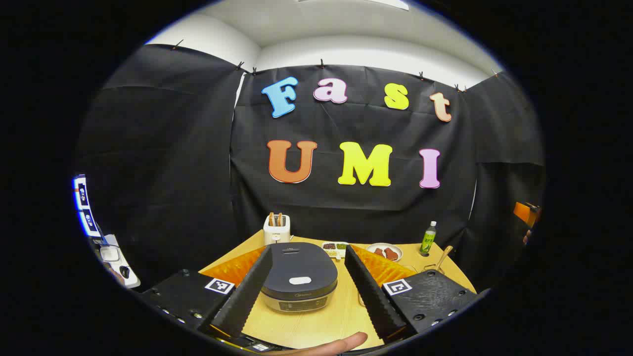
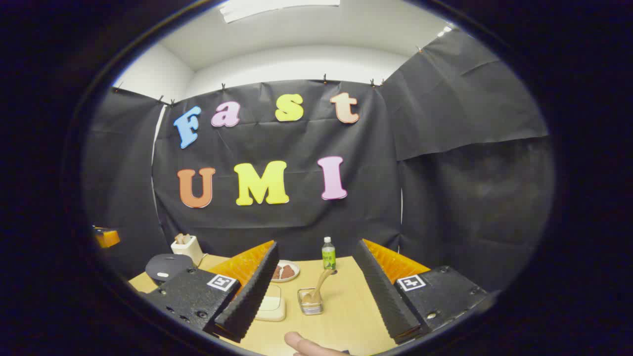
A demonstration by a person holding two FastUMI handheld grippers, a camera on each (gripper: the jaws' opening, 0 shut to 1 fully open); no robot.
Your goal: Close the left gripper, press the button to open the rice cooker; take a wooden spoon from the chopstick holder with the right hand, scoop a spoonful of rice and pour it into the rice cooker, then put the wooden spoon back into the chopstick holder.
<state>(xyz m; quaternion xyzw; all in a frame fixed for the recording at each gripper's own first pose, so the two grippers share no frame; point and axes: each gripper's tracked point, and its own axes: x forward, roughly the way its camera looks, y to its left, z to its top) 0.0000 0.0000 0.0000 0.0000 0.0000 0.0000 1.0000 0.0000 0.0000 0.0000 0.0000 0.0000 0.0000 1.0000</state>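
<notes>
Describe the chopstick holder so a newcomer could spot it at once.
On the wooden table, look in front of the green bottle and right of the cream tray. The chopstick holder is the small clear container there, the only thing with a wooden spoon leaning out of it.

The rice cooker (image 1: 298, 277) had a dark grey lid with a white oval button (image 1: 300, 280) and a lighter grey base. The surface (image 1: 316, 321) was pale yellow wood grain. The left tongs (image 1: 307, 291) and right tongs (image 2: 316, 294) were black with ribbed inner faces, orange outer flanks and black-and-white square markers. The toaster (image 1: 276, 229) was cream, holding brown slices. The bottle (image 2: 328, 254) was green with a white cap. The wooden spoon (image 2: 320, 285) was tan, in a clear chopstick holder (image 2: 310, 302).
</notes>
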